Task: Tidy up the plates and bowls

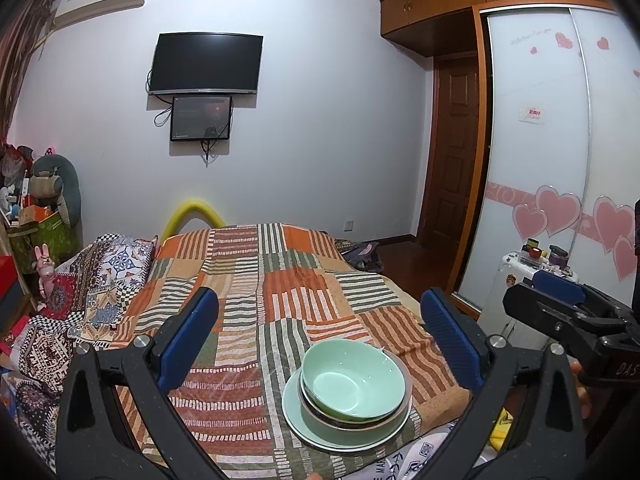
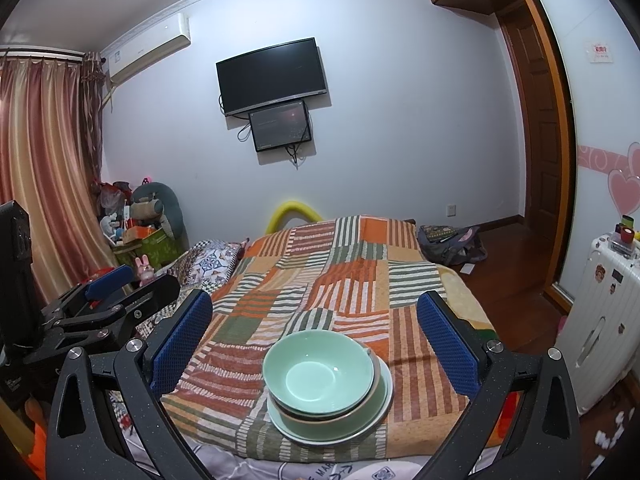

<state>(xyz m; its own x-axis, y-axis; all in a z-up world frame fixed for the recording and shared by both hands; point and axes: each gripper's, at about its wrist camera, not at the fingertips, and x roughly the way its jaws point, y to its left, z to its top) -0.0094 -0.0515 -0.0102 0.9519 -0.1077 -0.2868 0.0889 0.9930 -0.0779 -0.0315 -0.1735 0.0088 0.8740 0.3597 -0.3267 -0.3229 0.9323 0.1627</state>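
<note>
From my left wrist view, my left tongs (image 1: 320,332) hang released above the stack: a green bowl (image 1: 354,376) nested in a metal-rimmed bowl (image 1: 394,414) on a green plate (image 1: 298,416), near the patchwork bedspread's (image 1: 256,280) near edge. The soft bedding could tip it.

From my right wrist view, my right tongs (image 2: 316,336) are released too; a careless nudge could slide the green bowl (image 2: 318,376) off-centre.

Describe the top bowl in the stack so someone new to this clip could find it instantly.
Start at the bed with the orange, green and cream striped patchwork cover. Near its front edge sits one stack of dishes. The green bowl is the topmost piece, empty, nested in a darker-rimmed bowl, which rests on a flat pale green plate.
</note>
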